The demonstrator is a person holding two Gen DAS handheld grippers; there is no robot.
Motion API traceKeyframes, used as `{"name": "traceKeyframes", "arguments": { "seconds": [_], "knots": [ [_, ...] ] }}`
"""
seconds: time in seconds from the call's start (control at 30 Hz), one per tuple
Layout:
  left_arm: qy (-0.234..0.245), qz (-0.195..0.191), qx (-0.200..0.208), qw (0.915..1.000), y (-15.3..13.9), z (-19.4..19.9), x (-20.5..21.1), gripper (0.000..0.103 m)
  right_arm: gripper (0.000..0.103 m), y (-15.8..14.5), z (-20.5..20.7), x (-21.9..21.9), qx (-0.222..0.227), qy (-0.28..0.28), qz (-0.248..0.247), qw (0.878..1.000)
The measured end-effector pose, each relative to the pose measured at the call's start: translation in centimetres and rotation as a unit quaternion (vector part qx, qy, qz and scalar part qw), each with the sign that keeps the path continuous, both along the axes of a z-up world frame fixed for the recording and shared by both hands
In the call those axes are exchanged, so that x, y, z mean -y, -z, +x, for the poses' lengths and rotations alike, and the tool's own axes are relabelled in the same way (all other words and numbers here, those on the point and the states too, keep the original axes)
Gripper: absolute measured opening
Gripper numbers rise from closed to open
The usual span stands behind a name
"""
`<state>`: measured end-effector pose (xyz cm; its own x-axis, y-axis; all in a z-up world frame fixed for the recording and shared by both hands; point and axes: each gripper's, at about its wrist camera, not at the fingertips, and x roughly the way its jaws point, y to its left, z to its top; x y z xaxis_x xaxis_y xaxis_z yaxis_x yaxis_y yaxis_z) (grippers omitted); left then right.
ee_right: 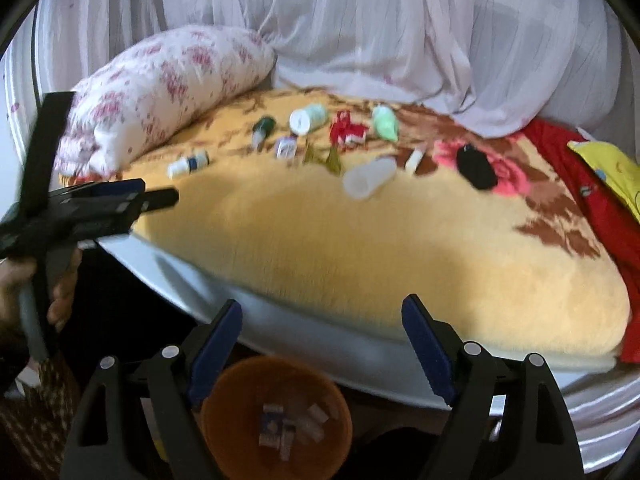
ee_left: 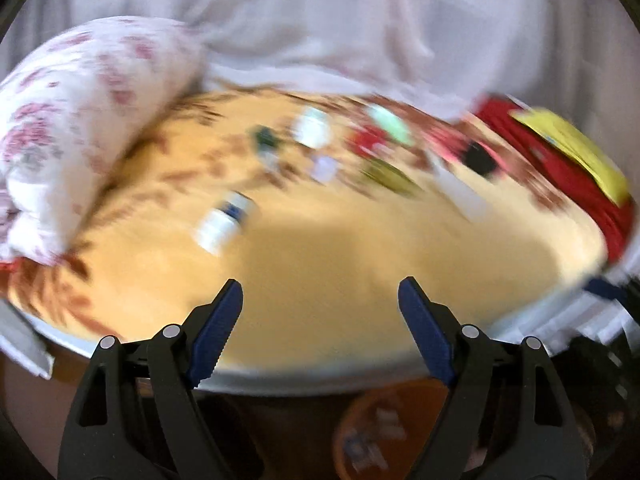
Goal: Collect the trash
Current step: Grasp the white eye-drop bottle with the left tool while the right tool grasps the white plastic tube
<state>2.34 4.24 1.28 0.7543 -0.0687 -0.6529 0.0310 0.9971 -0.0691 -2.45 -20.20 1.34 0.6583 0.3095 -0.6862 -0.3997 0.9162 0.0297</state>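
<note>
Both tongs are wide open and hold nothing. The left tongs (ee_left: 320,312) hang over the bare front of the yellow blanket (ee_left: 360,264), and the right tongs (ee_right: 322,328) hang over the bed's edge. The trash lies far back in a row: a small white bottle (ee_right: 188,164), a white tub (ee_right: 306,119), a red wrapper (ee_right: 346,130) and a clear cup (ee_right: 370,179). The orange bin (ee_right: 276,416) sits on the floor just below the bed (some scraps lie in it), likely so trash can drop straight in.
</note>
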Motion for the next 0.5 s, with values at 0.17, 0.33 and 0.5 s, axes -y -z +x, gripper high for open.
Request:
{"name": "traceKeyframes", "arguments": {
  "seconds": [0.17,0.33,0.5],
  "knots": [
    [-0.058,0.009,0.0,0.9983,0.8,4.4,-4.0,0.078,0.08,0.0,1.3,-0.3,0.003,0.004,0.013,1.0],
    [-0.067,0.028,-0.001,0.9973,1.8,7.0,-5.2,0.077,0.08,0.7,1.8,-0.7,-0.007,0.004,0.009,1.0],
    [-0.049,0.055,-0.014,0.9972,3.2,8.9,-4.8,0.057,0.08,1.0,2.2,-0.4,-0.009,0.011,0.01,1.0]
  ]
}}
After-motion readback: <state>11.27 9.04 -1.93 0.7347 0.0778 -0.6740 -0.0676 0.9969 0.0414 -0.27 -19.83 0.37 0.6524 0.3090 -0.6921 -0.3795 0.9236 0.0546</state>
